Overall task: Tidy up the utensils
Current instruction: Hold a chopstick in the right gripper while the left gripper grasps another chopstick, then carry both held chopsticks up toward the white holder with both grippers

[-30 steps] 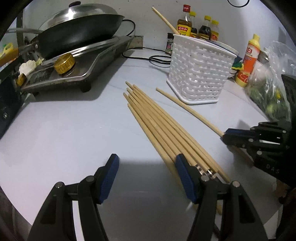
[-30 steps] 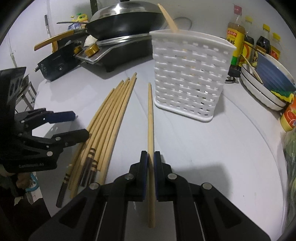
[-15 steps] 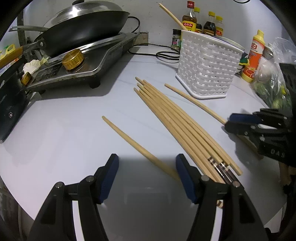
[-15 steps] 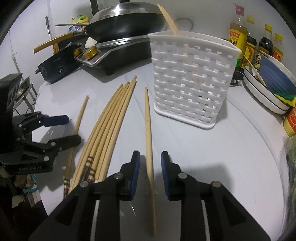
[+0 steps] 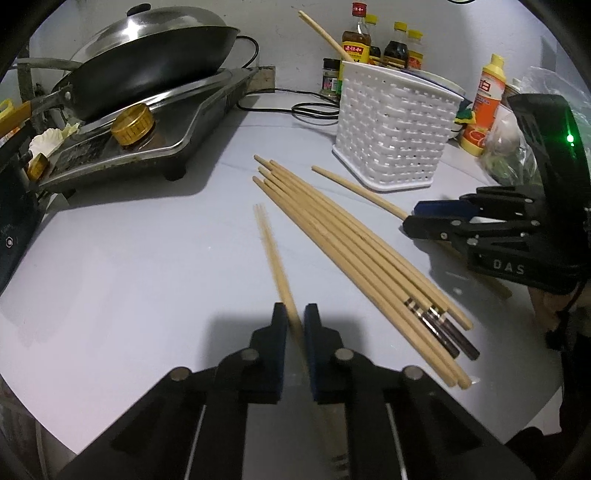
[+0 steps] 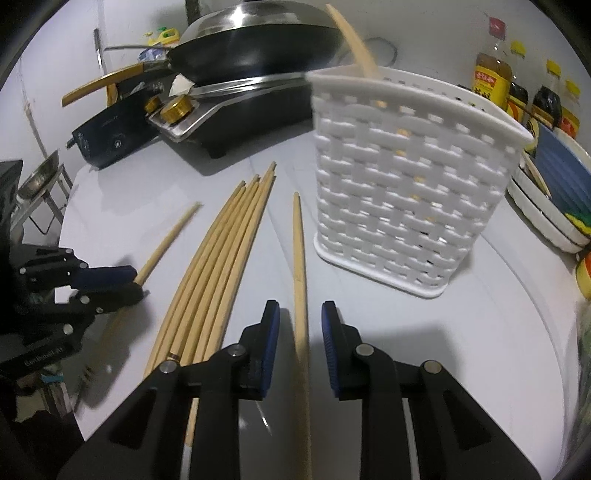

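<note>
Left gripper [image 5: 295, 317], jaws just clamped on one chopstick [image 5: 271, 254], should lift level toward the basket [image 5: 395, 125]; right gripper [image 6: 300, 325] jaws apart.

Chopsticks on the worktop [image 5: 147, 277]: one bundle of six [image 5: 354, 251], two singles [image 5: 273, 254] [image 6: 300, 266]. Chopstick in white basket [image 5: 395, 125]: one [image 5: 321, 35]. Lidded wok [image 5: 147, 62]: one. Hand-held grippers: two [image 5: 294, 321] [image 6: 300, 321].
</note>
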`<control>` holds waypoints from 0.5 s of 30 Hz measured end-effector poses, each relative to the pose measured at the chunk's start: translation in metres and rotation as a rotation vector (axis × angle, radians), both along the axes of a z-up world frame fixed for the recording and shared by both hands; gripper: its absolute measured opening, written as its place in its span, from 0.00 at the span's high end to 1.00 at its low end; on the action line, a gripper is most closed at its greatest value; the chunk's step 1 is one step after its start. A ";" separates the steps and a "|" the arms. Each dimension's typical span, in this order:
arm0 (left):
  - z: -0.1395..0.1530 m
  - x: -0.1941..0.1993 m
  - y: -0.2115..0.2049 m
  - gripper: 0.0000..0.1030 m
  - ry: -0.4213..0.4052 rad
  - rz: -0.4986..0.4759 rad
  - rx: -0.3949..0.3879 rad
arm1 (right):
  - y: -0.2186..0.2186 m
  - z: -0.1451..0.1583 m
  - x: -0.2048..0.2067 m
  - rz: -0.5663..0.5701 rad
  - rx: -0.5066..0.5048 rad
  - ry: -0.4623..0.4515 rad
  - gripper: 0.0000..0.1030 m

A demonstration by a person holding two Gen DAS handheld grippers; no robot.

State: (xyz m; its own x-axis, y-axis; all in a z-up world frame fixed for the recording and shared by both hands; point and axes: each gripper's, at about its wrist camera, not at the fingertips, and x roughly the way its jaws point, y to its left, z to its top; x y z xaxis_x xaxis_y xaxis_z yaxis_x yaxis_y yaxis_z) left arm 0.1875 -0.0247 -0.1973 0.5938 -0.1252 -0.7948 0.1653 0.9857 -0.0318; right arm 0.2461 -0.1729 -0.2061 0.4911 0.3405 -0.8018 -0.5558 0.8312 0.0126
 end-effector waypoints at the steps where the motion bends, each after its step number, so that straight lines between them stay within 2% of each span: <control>1: 0.000 -0.001 0.000 0.92 0.001 -0.003 0.001 | 0.002 0.000 -0.001 0.001 -0.010 -0.007 0.79; 5: 0.000 -0.002 -0.002 0.91 -0.007 -0.014 0.027 | 0.009 -0.002 -0.004 0.004 -0.038 -0.034 0.80; 8: -0.001 -0.002 -0.001 0.91 -0.011 -0.009 0.019 | 0.012 -0.003 -0.005 0.001 -0.042 -0.039 0.93; 15: -0.001 -0.003 0.011 0.94 -0.010 0.023 -0.055 | 0.012 -0.002 -0.006 0.008 -0.010 -0.012 0.94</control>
State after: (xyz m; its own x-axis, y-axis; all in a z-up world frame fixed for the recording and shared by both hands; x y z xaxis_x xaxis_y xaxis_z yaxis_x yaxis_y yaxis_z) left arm 0.1841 -0.0139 -0.1984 0.6048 -0.1551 -0.7812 0.1436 0.9860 -0.0846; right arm 0.2404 -0.1613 -0.2080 0.4982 0.3367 -0.7990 -0.5624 0.8269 -0.0022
